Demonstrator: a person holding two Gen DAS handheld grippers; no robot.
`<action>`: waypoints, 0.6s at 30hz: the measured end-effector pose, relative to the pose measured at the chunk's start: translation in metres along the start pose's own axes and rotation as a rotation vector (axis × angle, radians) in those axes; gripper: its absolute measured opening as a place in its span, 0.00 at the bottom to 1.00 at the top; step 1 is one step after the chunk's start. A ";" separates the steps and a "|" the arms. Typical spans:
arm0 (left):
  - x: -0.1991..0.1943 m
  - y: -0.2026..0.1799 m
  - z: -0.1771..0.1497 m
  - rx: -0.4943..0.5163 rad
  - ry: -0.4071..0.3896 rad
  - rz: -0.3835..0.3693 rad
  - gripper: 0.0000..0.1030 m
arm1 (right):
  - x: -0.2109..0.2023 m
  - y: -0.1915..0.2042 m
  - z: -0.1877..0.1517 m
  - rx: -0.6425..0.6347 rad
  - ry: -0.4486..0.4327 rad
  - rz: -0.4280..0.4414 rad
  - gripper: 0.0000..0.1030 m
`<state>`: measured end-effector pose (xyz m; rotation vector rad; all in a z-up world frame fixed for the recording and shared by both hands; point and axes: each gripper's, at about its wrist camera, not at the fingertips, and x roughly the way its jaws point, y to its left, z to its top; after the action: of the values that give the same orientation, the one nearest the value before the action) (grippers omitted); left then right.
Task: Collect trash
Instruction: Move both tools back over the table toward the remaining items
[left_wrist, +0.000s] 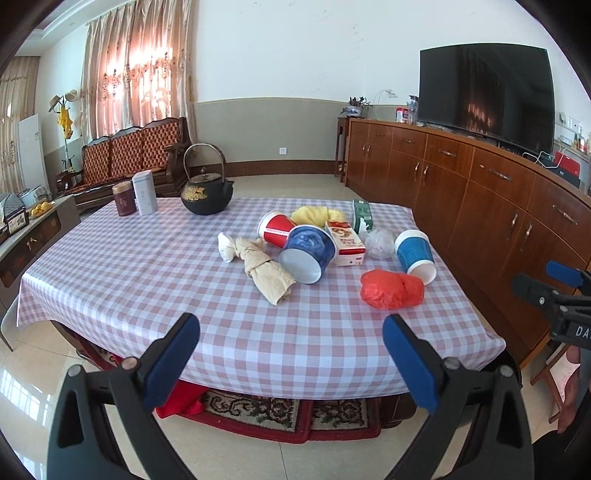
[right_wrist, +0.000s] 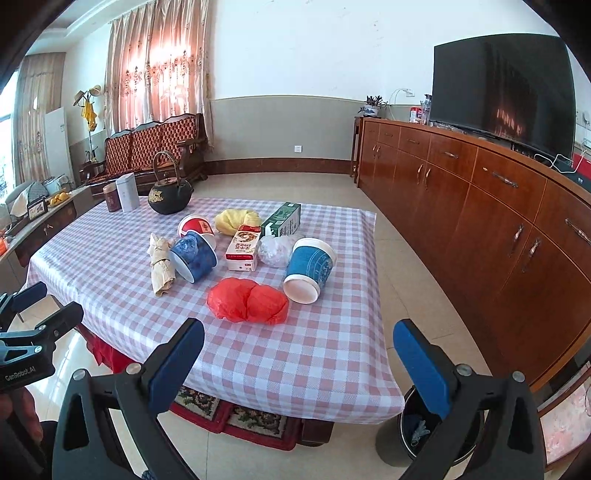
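Trash lies in a cluster on the checkered table: a red plastic bag, a blue paper cup, a dark blue bowl, a red cup, a red-white carton, a green carton, a clear bag, a yellow bag and crumpled beige paper. My left gripper is open and empty before the table's near edge. My right gripper is open and empty, nearest the red bag.
A black teapot and two tins stand at the table's far left. A dark bin sits on the floor by the table's right corner. A long wooden cabinet with a TV runs along the right.
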<state>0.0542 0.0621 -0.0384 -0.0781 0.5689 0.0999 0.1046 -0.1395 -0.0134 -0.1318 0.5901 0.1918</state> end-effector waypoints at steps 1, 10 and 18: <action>0.001 0.001 0.000 0.000 0.001 0.002 0.97 | 0.003 0.002 0.001 -0.001 0.002 0.001 1.00; 0.028 0.005 0.006 -0.004 0.026 0.011 0.92 | 0.040 0.007 0.009 0.002 0.035 0.008 0.98; 0.059 0.011 0.010 -0.017 0.054 0.014 0.85 | 0.076 0.005 0.016 0.017 0.064 0.007 0.95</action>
<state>0.1079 0.0783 -0.0623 -0.0938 0.6228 0.1166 0.1740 -0.1211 -0.0437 -0.1201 0.6560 0.1899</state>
